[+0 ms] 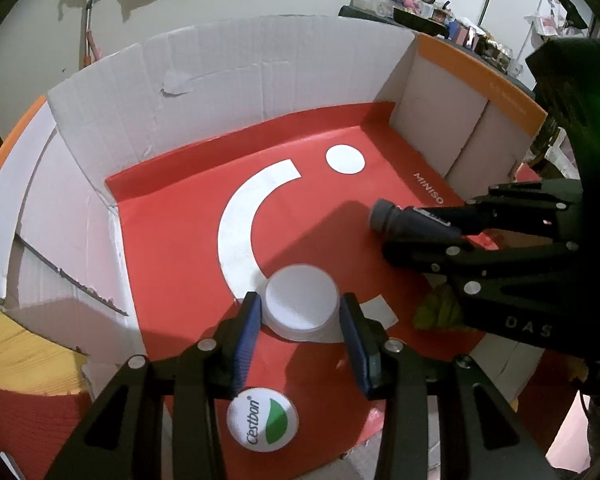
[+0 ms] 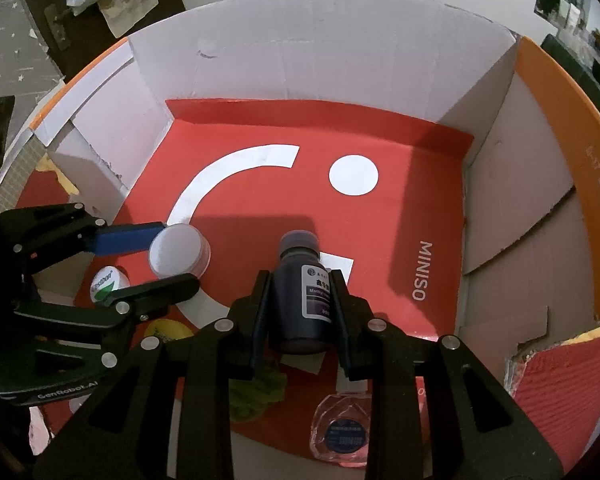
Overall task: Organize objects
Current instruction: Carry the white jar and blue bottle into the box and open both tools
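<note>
Bottle [image 2: 302, 292], dark and labelled, sat clamped in the right gripper [image 2: 302, 280], its long axis pointing to twelve o'clock over the red box floor [image 2: 400, 216]. At nine o'clock, the left gripper [image 1: 300, 312] held a white jar [image 1: 300, 300] nearer the floor.

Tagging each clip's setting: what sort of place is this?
Probably a lived-in home room: a cluttered shelf against a plain wall, and a cardboard box lined with a red MINISO sheet as the workspace.
</note>
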Available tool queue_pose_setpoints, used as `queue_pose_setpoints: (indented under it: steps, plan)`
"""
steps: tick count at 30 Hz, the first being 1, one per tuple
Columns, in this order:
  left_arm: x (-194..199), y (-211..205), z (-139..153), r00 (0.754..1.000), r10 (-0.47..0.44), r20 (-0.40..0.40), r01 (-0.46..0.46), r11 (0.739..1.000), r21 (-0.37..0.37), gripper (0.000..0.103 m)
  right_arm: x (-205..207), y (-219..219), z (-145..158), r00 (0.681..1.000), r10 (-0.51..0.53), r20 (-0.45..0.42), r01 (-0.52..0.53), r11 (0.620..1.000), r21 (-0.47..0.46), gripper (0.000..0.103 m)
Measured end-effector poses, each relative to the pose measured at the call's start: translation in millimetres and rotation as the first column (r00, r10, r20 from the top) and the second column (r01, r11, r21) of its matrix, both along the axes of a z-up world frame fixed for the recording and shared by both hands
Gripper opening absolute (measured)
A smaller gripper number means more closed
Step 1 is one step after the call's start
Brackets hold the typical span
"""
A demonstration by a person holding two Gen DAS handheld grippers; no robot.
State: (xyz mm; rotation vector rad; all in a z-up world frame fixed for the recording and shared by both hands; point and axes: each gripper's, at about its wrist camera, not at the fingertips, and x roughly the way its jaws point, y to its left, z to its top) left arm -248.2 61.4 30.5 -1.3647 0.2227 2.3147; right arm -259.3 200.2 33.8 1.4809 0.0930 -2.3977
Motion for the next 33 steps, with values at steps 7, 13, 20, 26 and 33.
queue_pose_setpoints:
  steps: [7,13,20,26,33]
  plan:
    - [-2,-1,-1,1.0,-0.004,-0.003,0.004,1.0,-0.003,0.042,1,1,2,1.0,0.008,0.0,-0.008,1.0,0.016,0.027]
    - [-3,1,-1,1.0,-0.004,-0.003,0.004,1.0,-0.003,0.043,2,6,3,1.0,0.01,0.006,-0.01,1.0,0.013,0.027]
    - [-2,0,0,1.0,-0.004,-0.001,0.004,1.0,0.004,0.044,1,7,4,1.0,0.008,0.007,-0.009,1.0,0.012,0.027]
    - [-1,0,1,1.0,-0.002,-0.001,0.002,1.0,0.007,0.044,-7,-7,-1,1.0,0.004,0.009,-0.005,1.0,0.009,0.027]
    - [0,-2,1,1.0,0.002,0.0,-0.002,1.0,0.017,0.05,-7,-10,0,1.0,0.007,0.011,-0.007,1.0,0.016,0.027]
